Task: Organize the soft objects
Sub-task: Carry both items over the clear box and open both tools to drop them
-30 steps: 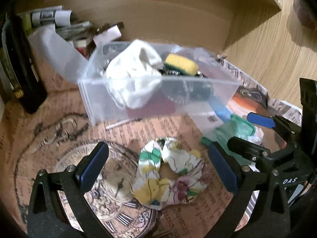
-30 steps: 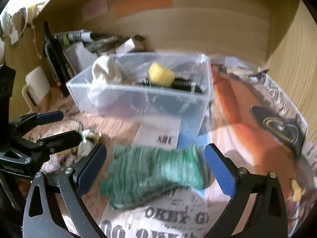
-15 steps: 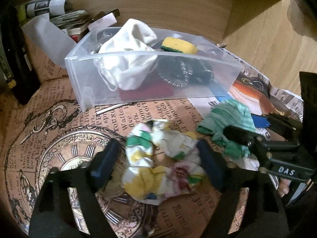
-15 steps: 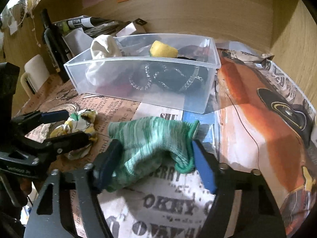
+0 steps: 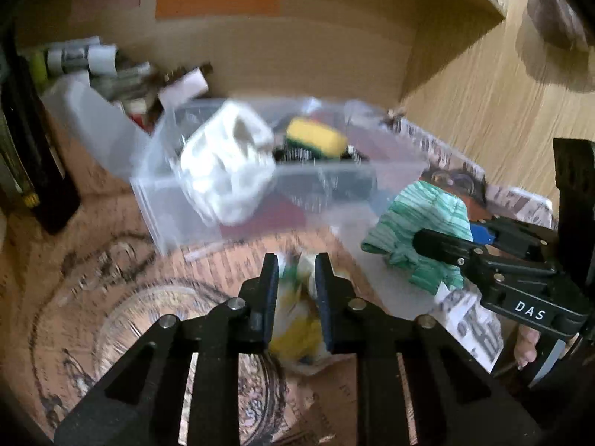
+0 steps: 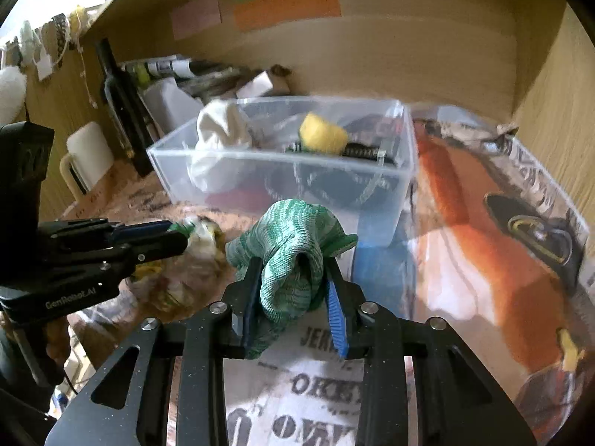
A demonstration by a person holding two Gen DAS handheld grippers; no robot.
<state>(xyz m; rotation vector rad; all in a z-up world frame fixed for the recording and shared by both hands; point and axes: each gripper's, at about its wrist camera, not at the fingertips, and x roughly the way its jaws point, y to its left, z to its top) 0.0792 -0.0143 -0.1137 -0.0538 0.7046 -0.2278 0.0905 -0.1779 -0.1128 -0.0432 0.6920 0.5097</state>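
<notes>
My left gripper [image 5: 296, 271] just squeezed the flowery scrunchie [image 5: 297, 330]; my right gripper [image 6: 292, 282] squeezed the green sock [image 6: 293, 245]. Both can go in the far box [image 6: 403, 171].

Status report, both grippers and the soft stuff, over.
Left gripper shut on floral scrunchie. Right gripper shut on green sock. Clear bin ahead, unobstructed.

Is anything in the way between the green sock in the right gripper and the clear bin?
Nothing visible. The green sock, pinched in the right gripper, faces the clear bin across bare paper; only the bin's near wall must be cleared.
</notes>
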